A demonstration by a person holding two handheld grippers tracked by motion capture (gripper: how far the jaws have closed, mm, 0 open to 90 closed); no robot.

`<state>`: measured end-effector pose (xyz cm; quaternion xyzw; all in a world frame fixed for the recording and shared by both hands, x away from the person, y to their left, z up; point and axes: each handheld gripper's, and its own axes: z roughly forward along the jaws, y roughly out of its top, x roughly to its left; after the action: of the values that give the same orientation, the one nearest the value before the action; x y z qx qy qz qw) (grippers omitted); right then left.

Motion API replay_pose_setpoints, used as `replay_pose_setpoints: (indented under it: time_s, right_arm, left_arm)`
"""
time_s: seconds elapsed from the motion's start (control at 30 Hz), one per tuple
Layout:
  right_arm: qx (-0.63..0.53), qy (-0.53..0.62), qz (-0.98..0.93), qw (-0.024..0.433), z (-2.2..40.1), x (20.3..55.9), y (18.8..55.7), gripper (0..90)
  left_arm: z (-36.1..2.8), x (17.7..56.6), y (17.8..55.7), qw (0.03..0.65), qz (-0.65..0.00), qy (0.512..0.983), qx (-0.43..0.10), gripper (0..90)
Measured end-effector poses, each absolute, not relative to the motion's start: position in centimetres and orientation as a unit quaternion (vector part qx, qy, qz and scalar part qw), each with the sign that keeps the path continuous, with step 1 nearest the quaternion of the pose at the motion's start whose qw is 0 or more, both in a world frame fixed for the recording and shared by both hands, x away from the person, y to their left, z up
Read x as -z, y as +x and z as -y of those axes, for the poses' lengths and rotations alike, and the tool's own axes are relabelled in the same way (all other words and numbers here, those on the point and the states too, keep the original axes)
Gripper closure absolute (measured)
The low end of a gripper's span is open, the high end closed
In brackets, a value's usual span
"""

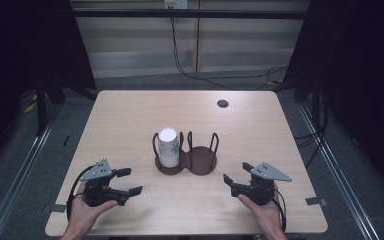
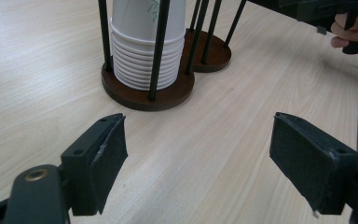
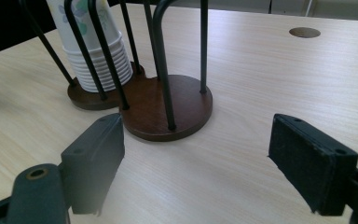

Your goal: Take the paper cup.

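A stack of upside-down white paper cups (image 1: 168,147) (image 2: 144,46) (image 3: 95,51) stands in the left bay of a dark wooden two-bay cup holder (image 1: 200,161) (image 2: 168,93) (image 3: 168,112) with black wire hoops. The holder's right bay holds nothing. My left gripper (image 1: 130,181) (image 2: 198,163) is near the table's front left, open, jaws pointing at the cup stack, nothing between them. My right gripper (image 1: 236,172) (image 3: 196,163) is at the front right, open and bare, facing the holder's right bay. A hand holds each gripper.
The light wooden table (image 1: 130,115) has a round cable hole (image 1: 223,103) (image 3: 304,32) at the back right. Dark floor, rails and cables surround the table. The other hand with its gripper (image 2: 349,23) appears at the top right of the left gripper view.
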<state>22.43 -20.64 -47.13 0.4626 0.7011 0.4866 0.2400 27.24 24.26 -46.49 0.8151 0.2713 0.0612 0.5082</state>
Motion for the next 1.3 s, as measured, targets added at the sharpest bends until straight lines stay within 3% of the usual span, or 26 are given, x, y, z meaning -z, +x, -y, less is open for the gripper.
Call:
replay_pose_setpoints:
  time_s: [0.43,0.83,1.3]
  right_arm:
    - [-0.480,0.462,-0.710,0.229,20.8,46.9,22.0,18.6]
    - [-0.477,0.441,-0.726,0.223,20.0,46.9,21.8,17.6]
    - [-0.481,0.437,-0.732,0.202,19.6,47.0,21.6,16.4]
  left_arm:
    - [-24.1,45.6,27.3,0.502,-0.275,0.815,-0.090,26.2]
    - [-24.1,43.6,27.4,0.541,-0.286,0.789,-0.052,23.3]
    - [-22.5,41.2,29.1,0.536,-0.253,0.801,-0.091,20.4]
